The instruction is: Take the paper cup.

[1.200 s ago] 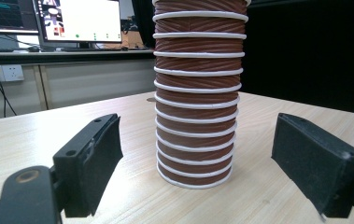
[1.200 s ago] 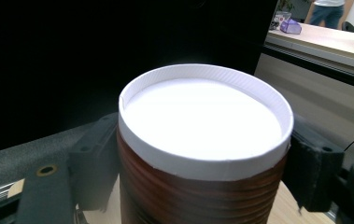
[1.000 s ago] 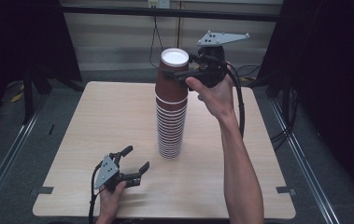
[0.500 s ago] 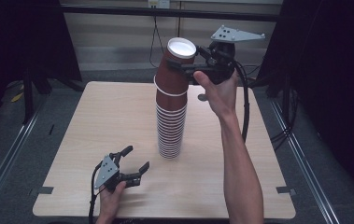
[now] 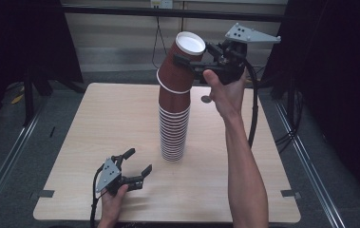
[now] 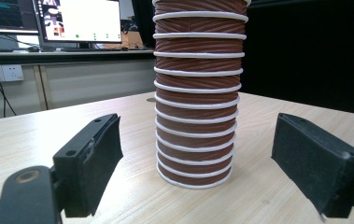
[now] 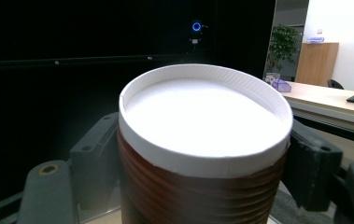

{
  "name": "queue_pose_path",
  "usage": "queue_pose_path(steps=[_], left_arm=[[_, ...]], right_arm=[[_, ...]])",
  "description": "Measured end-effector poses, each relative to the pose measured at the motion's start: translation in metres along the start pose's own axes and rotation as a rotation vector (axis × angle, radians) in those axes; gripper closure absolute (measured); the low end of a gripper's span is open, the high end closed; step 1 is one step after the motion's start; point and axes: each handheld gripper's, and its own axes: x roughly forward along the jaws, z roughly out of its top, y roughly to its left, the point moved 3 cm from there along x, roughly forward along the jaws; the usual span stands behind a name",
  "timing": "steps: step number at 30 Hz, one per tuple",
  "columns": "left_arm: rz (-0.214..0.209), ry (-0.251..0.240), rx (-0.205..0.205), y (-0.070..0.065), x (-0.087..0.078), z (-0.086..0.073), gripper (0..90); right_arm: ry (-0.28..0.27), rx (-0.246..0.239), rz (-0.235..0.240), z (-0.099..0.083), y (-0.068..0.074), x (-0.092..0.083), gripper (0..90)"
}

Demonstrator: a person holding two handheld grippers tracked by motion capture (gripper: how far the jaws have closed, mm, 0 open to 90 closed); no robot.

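A tall stack of upside-down brown ribbed paper cups [image 5: 173, 128] stands at the middle of the wooden table [image 5: 97, 118]. My right gripper [image 5: 192, 54] is shut on the top cup [image 5: 180, 66], which leans to the right with its white rim still over the stack's top. In the right gripper view that cup [image 7: 202, 116] sits white base up, with the right gripper [image 7: 202, 154] pressing on both its sides. My left gripper [image 5: 138, 160] rests low near the table's front edge, open and holding nothing. Its fingers [image 6: 93, 163] frame the stack [image 6: 195, 116], which stands farther off.
Black frame posts stand at the table's left [image 5: 28, 90] and right [image 5: 291, 95]. A cable [image 5: 253, 109] hangs from the right gripper beside the forearm. Monitors [image 6: 79, 21] sit on a desk behind the table. Bare tabletop lies left and right of the stack.
The right gripper has risen and moved right, tipping the top cup over from upright and lifting it partly off the stack. The left gripper has stayed put.
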Motion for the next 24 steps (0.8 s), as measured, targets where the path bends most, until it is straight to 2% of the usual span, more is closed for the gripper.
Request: queue_pose_path(steps=[4, 5, 6, 8, 11, 12, 14, 15, 16, 22, 23, 24], left_arm=[[0.001, 0.0, -0.002, 0.0, 0.0, 0.0, 15.6], [-0.002, 0.004, 0.017, 0.001, 0.0, 0.0, 15.6], [0.0, -0.002, -0.005, 0.0, 0.0, 0.0, 15.6], [-0.001, 0.002, 0.004, 0.001, 0.0, 0.0, 15.6], [0.001, 0.0, -0.005, 0.0, 0.0, 0.0, 15.6], [-0.004, 0.004, 0.016, 0.001, 0.0, 0.0, 15.6], [-0.004, 0.004, 0.014, 0.001, 0.0, 0.0, 15.6], [-0.001, 0.002, -0.004, 0.0, 0.0, 0.0, 15.6], [-0.004, 0.003, 0.006, 0.001, 0.0, 0.0, 15.6], [-0.001, 0.001, -0.001, 0.0, 0.0, 0.0, 15.7], [-0.005, 0.004, 0.016, 0.001, 0.0, 0.0, 15.6], [-0.006, 0.005, 0.015, 0.001, 0.0, 0.0, 15.6]], right_arm=[[-0.022, 0.0, -0.001, 0.001, 0.0, -0.004, 23.8], [-0.031, 0.004, 0.007, 0.001, 0.0, -0.006, 23.8], [-0.038, 0.005, 0.006, 0.002, 0.0, -0.007, 23.8], [-0.047, 0.004, 0.001, 0.003, 0.0, -0.009, 23.8], [-0.062, 0.007, 0.003, 0.004, 0.0, -0.01, 23.9], [-0.067, 0.007, -0.001, 0.004, 0.0, -0.01, 23.9], [-0.076, 0.008, -0.001, 0.005, -0.001, -0.012, 23.9], [-0.078, 0.008, -0.003, 0.005, -0.001, -0.013, 23.9], [-0.083, 0.007, -0.003, 0.006, -0.001, -0.014, 23.9], [-0.109, 0.014, -0.007, 0.008, -0.002, -0.022, 24.0], [-0.115, 0.013, -0.009, 0.008, -0.002, -0.023, 23.9], [-0.121, 0.016, -0.007, 0.009, -0.003, -0.026, 23.9]])
